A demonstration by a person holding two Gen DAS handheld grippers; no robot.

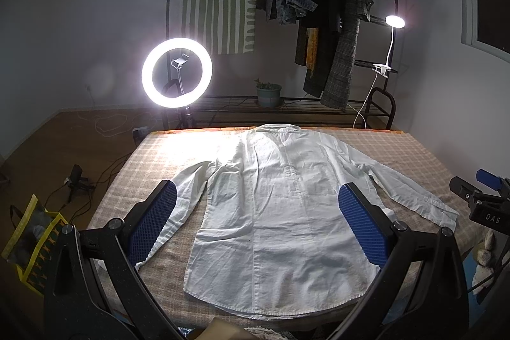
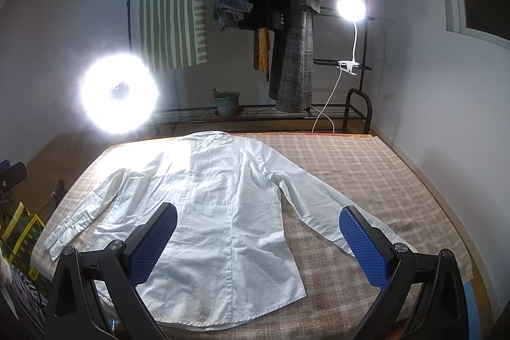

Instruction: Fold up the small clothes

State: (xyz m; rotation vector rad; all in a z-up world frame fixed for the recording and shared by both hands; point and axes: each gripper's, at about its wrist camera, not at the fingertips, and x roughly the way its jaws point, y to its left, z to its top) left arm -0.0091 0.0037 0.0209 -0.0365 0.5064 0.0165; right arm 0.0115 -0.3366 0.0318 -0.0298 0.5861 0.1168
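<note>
My left gripper [image 1: 256, 220] hangs above the white shirt [image 1: 280, 212], jaws spread wide and holding nothing. My right gripper [image 2: 258, 241] hangs the same way, jaws wide and empty, over the shirt's lower right side. The shirt lies flat, back up, on the checked cloth covering the tabletop [image 2: 366, 168], collar at the far edge, both sleeves angled outward. Beyond the far edge glow a ring light [image 1: 177, 73] and a clip lamp [image 2: 350, 9].

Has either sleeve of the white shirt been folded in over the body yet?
No: in the right wrist view the white shirt lies flat on the checked table cover with both sleeves spread outward to the sides.
</note>
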